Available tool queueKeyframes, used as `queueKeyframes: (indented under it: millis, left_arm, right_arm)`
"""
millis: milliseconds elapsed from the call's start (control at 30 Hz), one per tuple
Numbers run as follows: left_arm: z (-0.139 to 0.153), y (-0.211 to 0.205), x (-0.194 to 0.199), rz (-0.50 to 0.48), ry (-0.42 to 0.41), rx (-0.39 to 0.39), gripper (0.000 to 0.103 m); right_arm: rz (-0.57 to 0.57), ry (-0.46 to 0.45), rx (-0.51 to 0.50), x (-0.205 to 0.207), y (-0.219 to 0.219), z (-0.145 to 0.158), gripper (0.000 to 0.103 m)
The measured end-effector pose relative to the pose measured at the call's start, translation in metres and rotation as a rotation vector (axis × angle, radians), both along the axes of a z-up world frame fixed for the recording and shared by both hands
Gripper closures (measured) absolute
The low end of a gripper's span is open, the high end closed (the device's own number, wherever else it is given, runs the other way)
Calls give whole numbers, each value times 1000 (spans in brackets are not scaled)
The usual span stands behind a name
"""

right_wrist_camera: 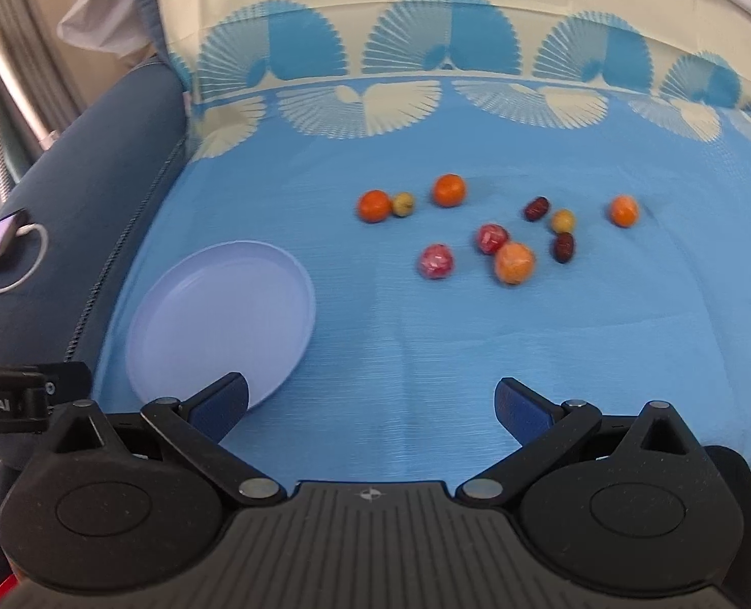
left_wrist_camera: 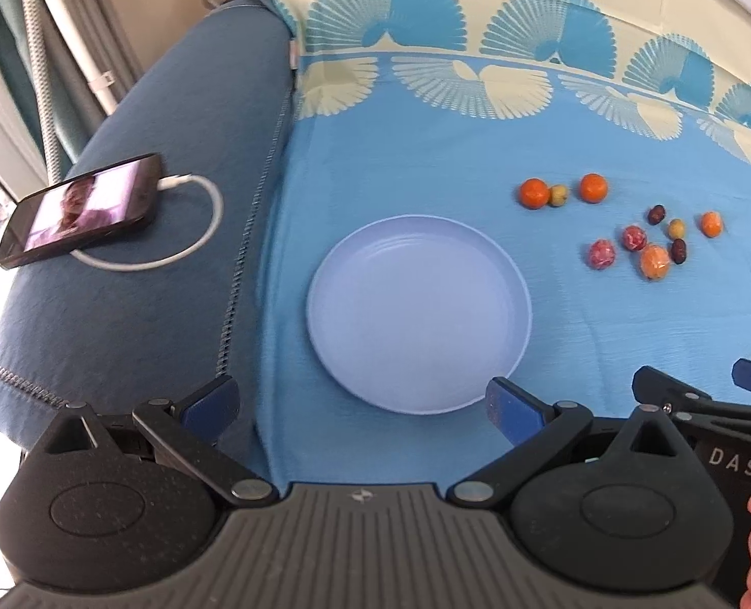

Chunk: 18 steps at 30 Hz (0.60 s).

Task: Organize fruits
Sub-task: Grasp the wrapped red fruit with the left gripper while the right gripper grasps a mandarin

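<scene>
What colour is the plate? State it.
The plate is a plain pale lavender-blue, lighter than the blue cloth under it. It shows best in the left wrist view.

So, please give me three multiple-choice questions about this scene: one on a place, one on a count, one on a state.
1. Where does the phone lie?
A. on the plate
B. on the dark blue blanket
C. among the fruits

2. How many dark red fruits are there?
A. two
B. five
C. none

3. What does the plate hold?
A. nothing
B. one orange
C. all the fruits

Answers:
1 B, it rests on the blanket, left of the light blue cloth.
2 A, one and another.
3 A, its surface is bare; the fruits lie on the cloth.
</scene>
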State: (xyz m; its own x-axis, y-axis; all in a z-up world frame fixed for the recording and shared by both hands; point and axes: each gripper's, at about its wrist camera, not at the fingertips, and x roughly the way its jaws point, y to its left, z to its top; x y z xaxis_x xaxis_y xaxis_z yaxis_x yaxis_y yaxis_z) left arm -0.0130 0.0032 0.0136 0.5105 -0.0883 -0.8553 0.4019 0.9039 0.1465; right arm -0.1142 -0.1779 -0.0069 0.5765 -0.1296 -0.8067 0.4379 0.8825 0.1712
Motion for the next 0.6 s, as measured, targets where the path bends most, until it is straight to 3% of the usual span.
queueKeyframes:
  millis: [267, 600]
  left_arm:
    - [-10, -43, 11, -62, 5, 13, 0]
    - [-43, -120, 32, -158, 48, 16, 0]
  right_arm:
    - [-97, -9, -6, -6, -39, -20, 1]
    - [-276, -4, -140, -16, -118, -64, 1]
